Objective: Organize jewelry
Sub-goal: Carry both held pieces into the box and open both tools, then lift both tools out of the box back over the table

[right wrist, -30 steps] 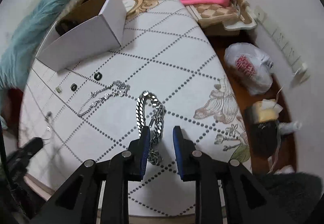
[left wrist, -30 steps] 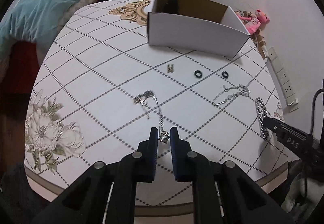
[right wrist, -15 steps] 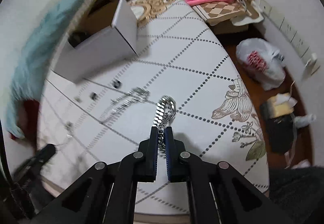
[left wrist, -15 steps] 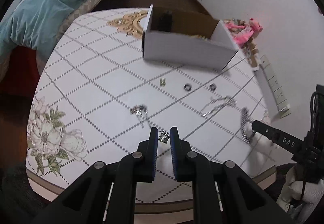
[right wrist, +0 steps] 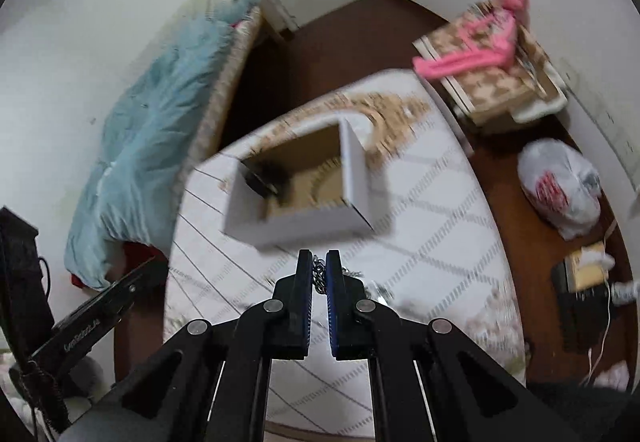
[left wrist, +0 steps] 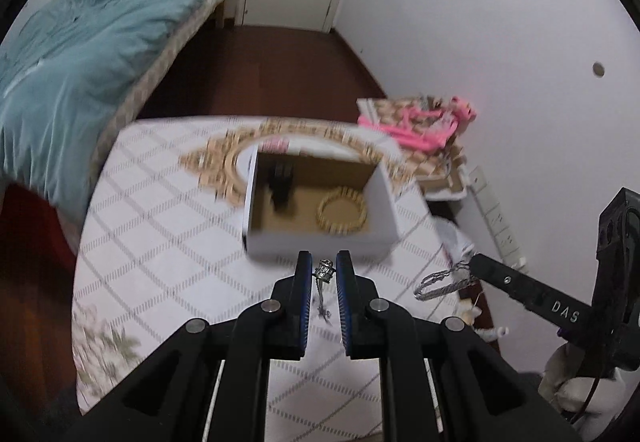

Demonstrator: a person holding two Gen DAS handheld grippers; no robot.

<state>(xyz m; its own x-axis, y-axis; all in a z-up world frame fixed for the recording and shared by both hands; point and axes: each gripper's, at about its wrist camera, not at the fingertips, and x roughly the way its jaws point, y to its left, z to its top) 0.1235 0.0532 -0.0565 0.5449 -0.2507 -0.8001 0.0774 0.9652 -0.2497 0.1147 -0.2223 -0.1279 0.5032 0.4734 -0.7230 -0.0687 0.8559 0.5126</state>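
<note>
On the white diamond-patterned table [left wrist: 160,254] an open cardboard box [left wrist: 320,238] is seen, bed [left wrist: 80,54] behind. Left gripper [left wrist: 323,271] is closed on a thin silver pendant necklace [left wrist: 324,272], chain dangling. Right gripper [right wrist: 318,274] is clamped on a chunky silver chain [left wrist: 444,280], held above the table.

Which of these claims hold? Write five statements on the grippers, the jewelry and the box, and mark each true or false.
1. The left gripper holds a thin necklace by its silver bead. True.
2. The right gripper is open and empty. False: it is shut on a heavy silver chain.
3. The white box is closed with a lid. False: it is open on top.
4. A beaded gold bracelet lies inside the box. True.
5. The chain lies flat on the table. False: it hangs from the right gripper.
</note>
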